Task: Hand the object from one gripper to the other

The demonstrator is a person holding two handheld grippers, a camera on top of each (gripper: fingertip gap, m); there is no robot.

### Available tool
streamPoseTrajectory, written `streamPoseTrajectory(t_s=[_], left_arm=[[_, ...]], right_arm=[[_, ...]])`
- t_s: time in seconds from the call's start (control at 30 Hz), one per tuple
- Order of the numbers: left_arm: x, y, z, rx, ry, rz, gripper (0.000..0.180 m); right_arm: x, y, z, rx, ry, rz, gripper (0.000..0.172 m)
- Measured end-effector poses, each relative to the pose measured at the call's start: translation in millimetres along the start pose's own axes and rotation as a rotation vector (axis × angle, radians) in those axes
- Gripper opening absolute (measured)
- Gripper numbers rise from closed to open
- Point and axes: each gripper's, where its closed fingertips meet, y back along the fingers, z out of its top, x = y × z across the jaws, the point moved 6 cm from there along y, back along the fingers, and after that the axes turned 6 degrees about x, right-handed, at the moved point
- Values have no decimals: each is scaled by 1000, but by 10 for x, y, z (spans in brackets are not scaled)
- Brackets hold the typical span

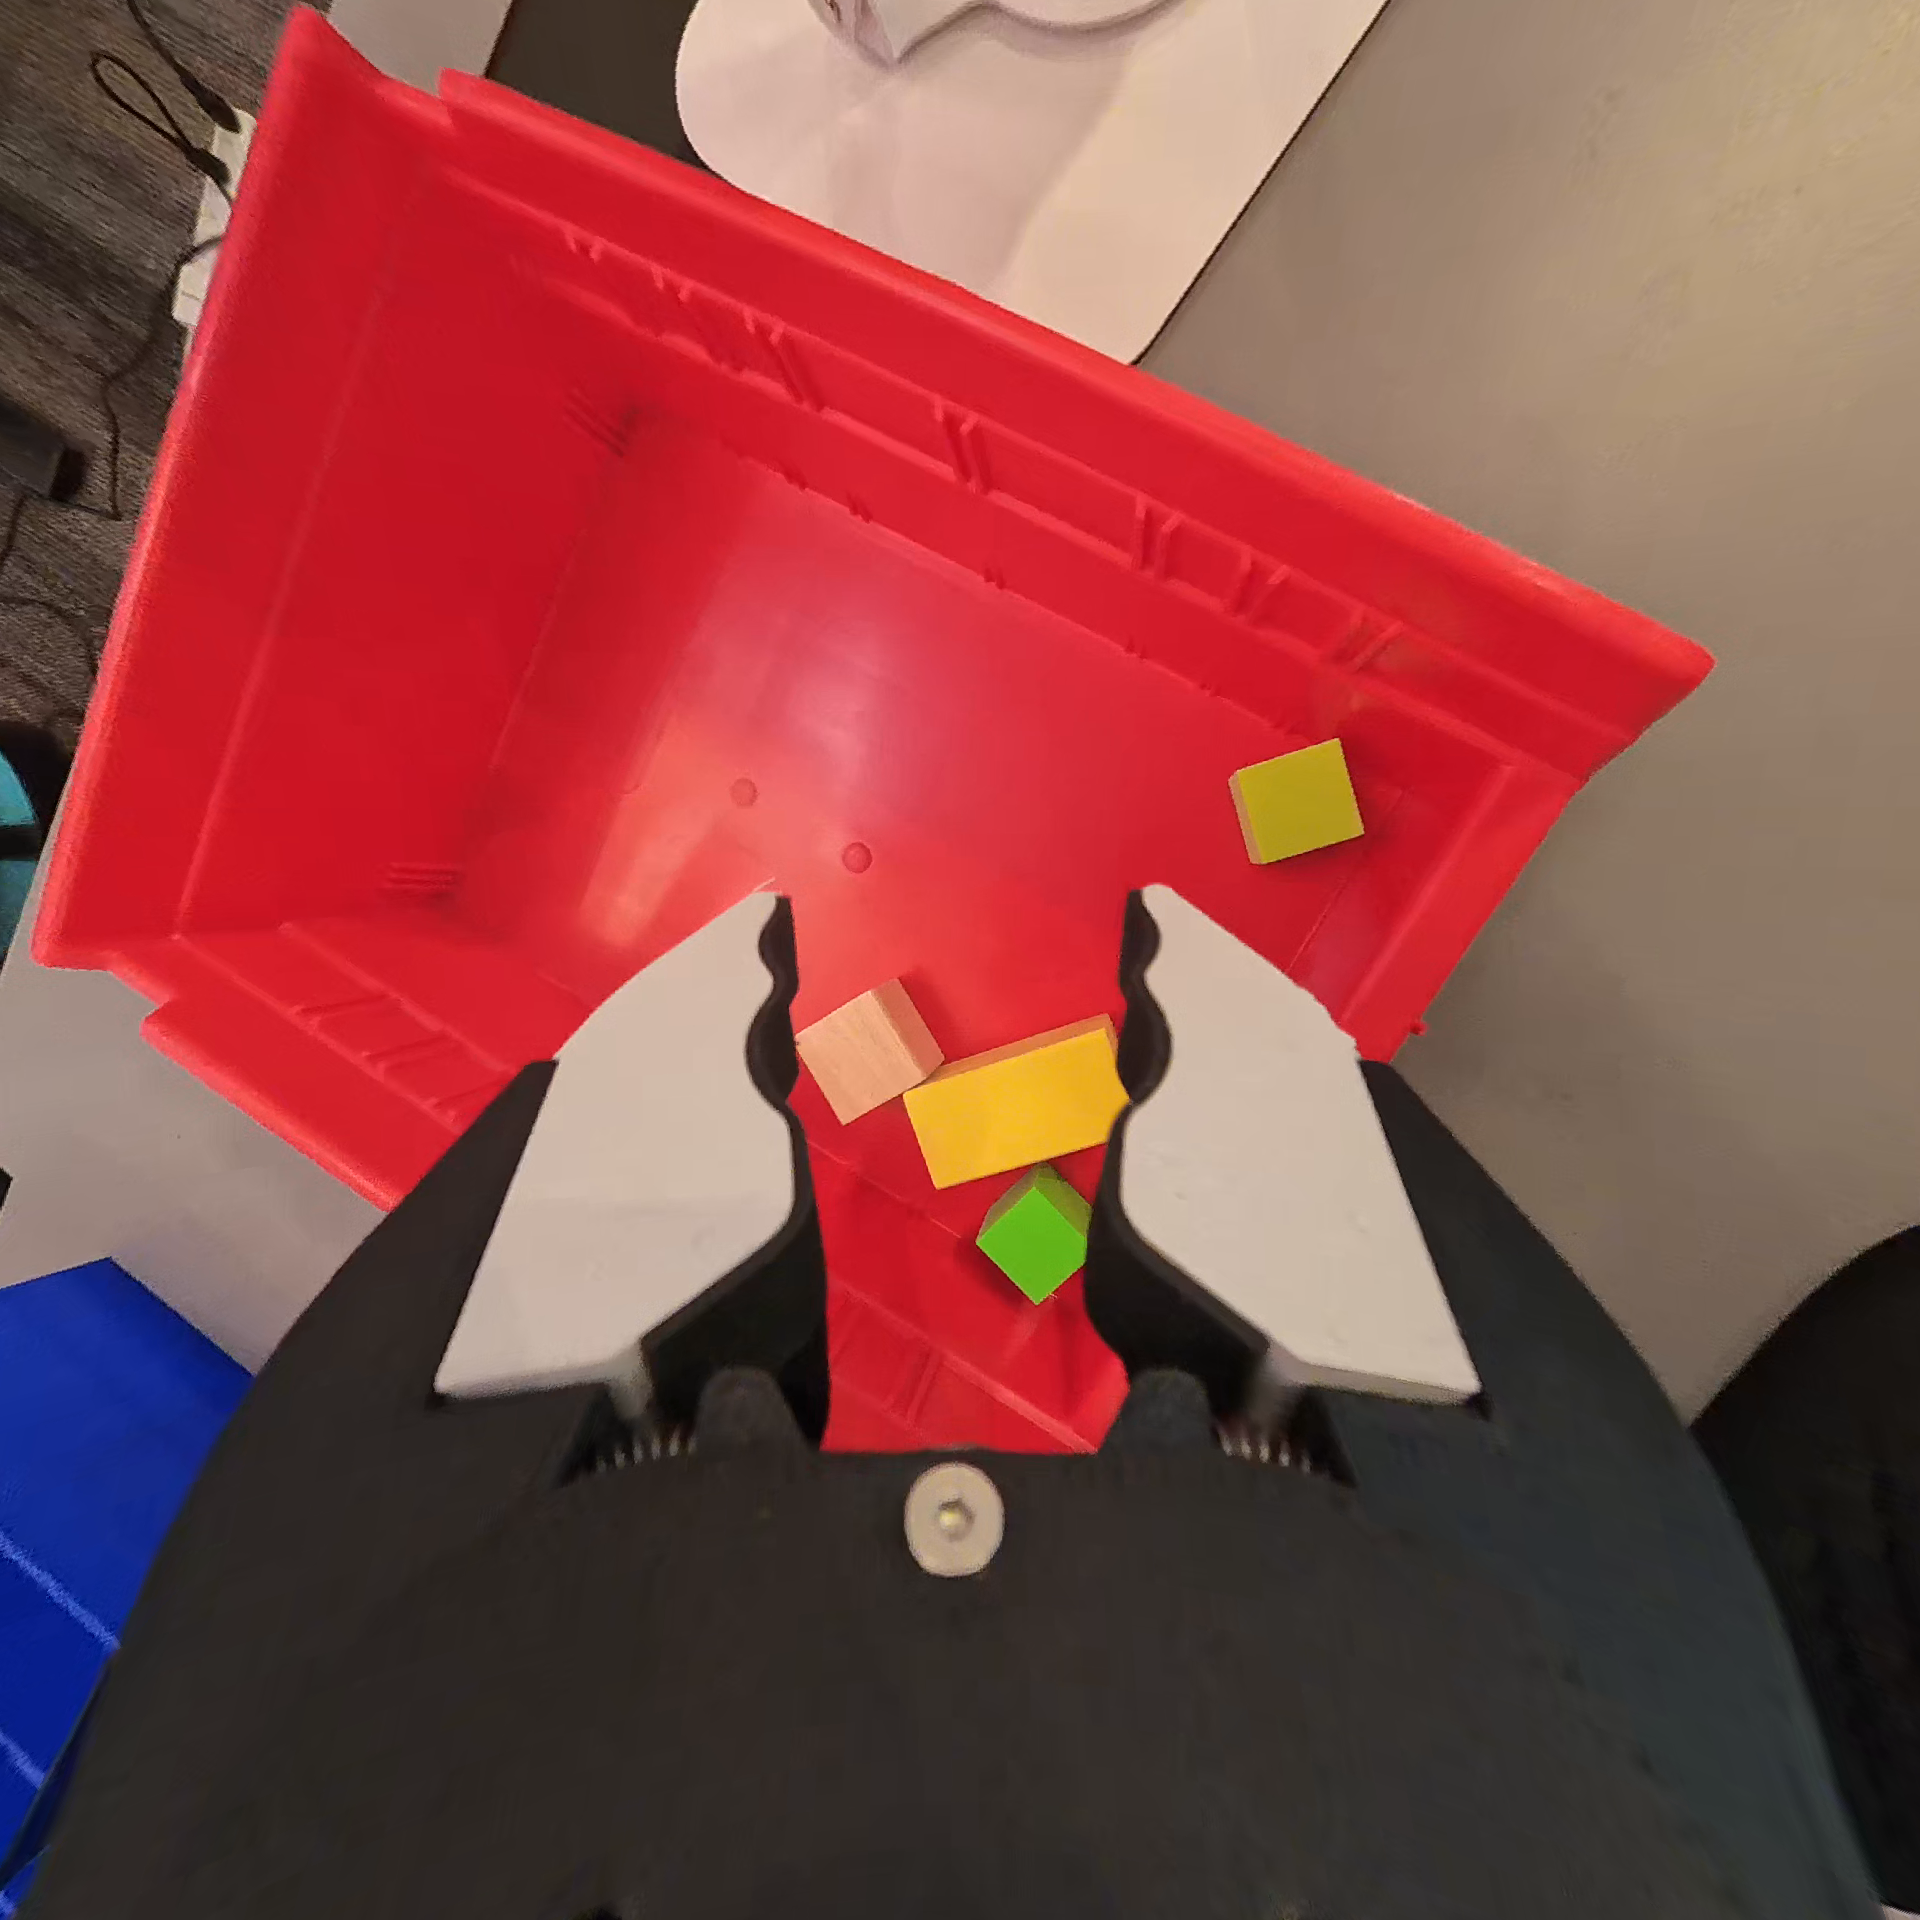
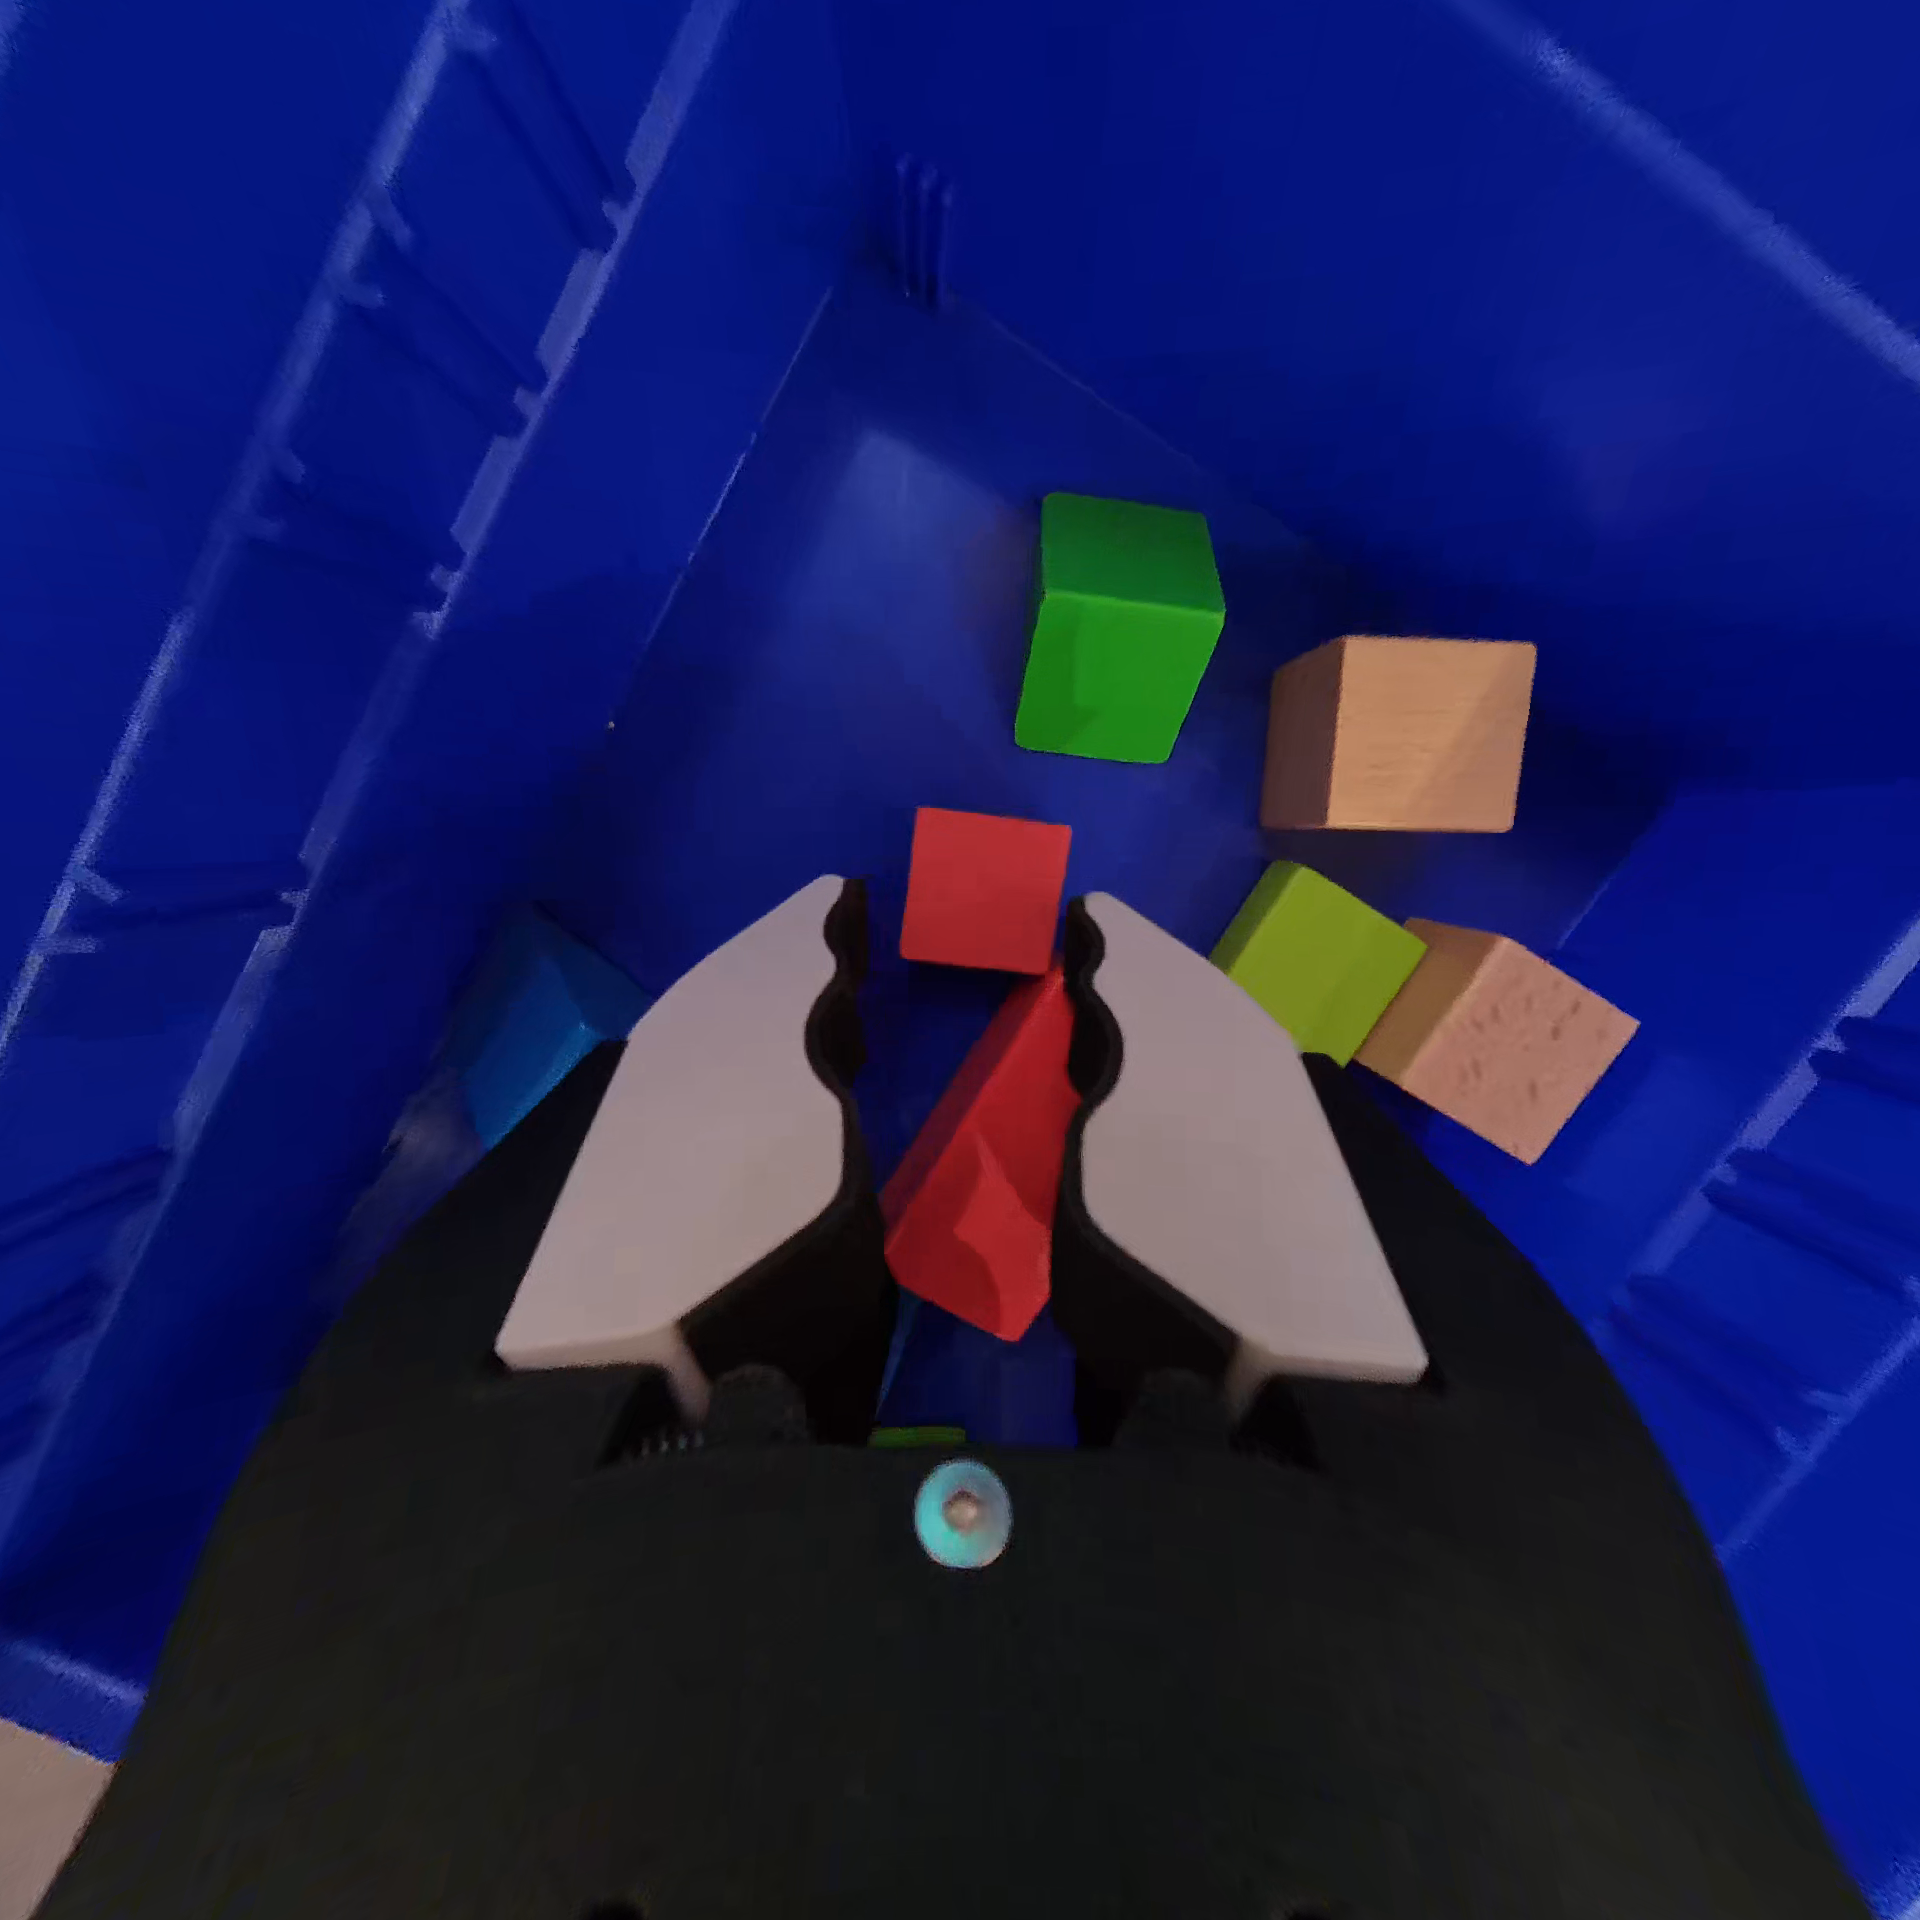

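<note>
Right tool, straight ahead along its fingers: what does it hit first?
Most likely the red cube, which sits just past the tips of the right tool, roughly centred between its open fingers. A red wedge-like block already lies between them. Depth to the blue bin floor is unclear.

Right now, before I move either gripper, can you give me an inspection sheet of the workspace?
Surface: grey tabletop, with a white mat at the far edge.
Job's things: red plastic bin holds a plain wooden block, yellow flat block, green cube and yellow-green block. Blue plastic bin holds mixed coloured blocks.
Clutter: nothing seen.
Grippers: left gripper open over the red bin, with nothing in its grasp. Right gripper open inside the blue bin. A red wedge block sits between its fingers, with a gap on the left side.
Cables: black cable, off the table.
Surroundings: grey carpet.
</note>
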Motion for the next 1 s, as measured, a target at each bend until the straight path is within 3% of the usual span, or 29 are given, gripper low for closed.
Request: streamPoseTrajectory(t_s=[0.17, 0.37, 0.53, 0.7, 0.8, 1.0], left_arm=[[-5, -51, -17, 41, -24, -25, 65], [-81, -145, -70, 86, -213, -66, 62], [-137, -343, -276, 283, -406, -92, 61], [-205, -483, -451, 419, -572, -131, 46], [-249, -484, -430, 439, -630, -151, 37], [-294, -451, -467, 458, -644, -204, 43]], right_arm=[[22, 100, -15, -9, 6, -40, 52], [182, 546, -78, -135, 50, -97, 52], [441, 841, -250, -205, 92, -125, 50], [706, 947, -406, -235, 129, -119, 49], [827, 991, -462, -250, 141, -114, 47], [989, 1117, -572, -278, 161, -113, 46]])
